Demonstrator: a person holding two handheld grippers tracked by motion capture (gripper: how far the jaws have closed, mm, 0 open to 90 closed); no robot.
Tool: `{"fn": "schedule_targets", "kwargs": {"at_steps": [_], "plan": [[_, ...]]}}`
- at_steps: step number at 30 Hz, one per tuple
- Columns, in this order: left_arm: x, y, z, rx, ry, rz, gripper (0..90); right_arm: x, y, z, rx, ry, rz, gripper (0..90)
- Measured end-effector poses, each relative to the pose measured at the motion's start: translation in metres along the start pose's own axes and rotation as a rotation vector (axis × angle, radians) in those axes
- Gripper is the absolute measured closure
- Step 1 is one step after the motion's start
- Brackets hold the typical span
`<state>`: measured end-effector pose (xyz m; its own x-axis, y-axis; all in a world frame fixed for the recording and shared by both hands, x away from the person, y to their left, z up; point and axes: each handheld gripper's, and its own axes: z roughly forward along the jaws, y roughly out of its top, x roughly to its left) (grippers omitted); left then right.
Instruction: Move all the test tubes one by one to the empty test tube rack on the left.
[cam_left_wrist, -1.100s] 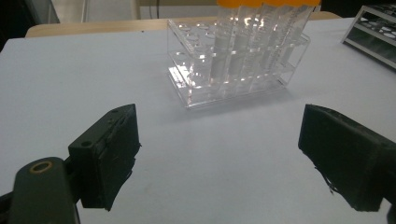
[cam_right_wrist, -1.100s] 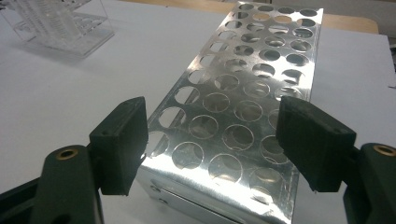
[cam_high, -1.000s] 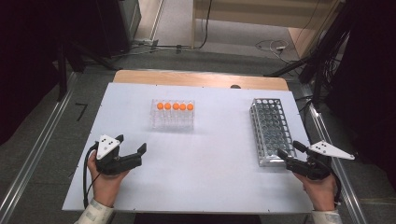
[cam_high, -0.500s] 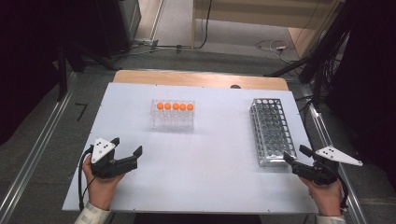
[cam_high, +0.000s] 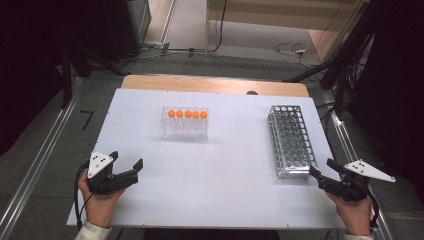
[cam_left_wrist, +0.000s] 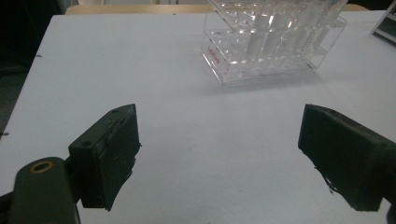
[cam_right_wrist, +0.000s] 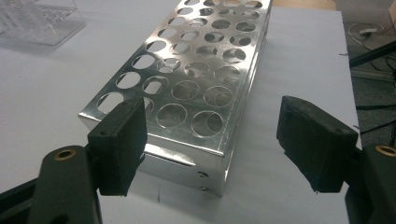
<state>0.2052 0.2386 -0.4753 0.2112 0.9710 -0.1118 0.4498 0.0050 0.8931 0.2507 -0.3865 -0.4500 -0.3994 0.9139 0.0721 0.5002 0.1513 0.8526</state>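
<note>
White surface (cam_high: 225, 170) is carrying both hands low at its near corners, left gripper (cam_high: 126, 170) and right gripper (cam_high: 330, 175) fingers gaping apart, the right facing a perforated steel rack (cam_high: 290, 142).

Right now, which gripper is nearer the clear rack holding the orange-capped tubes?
Left. The left gripper sits below and to the left of the clear rack, jaws open toward it. The right gripper is across the table, by the metal rack.

Left claw (cam_high: 125, 170) open, empty, low by near edge; right claw (cam_high: 327, 172) open, empty, low.
</note>
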Motion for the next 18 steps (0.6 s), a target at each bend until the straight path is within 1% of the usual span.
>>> {"fn": "schedule_targets", "kwargs": {"at_steps": [13, 18], "plan": [[0.013, -0.009, -0.004, 0.013, 0.034, -0.029, 12.6, -0.01, -0.007, -0.007, -0.001, -0.024, 0.029, 23.0], [0.016, -0.012, -0.002, 0.026, 0.045, -0.03, 12.6, -0.016, -0.01, -0.01, -0.001, -0.036, 0.044, 23.0]]}}
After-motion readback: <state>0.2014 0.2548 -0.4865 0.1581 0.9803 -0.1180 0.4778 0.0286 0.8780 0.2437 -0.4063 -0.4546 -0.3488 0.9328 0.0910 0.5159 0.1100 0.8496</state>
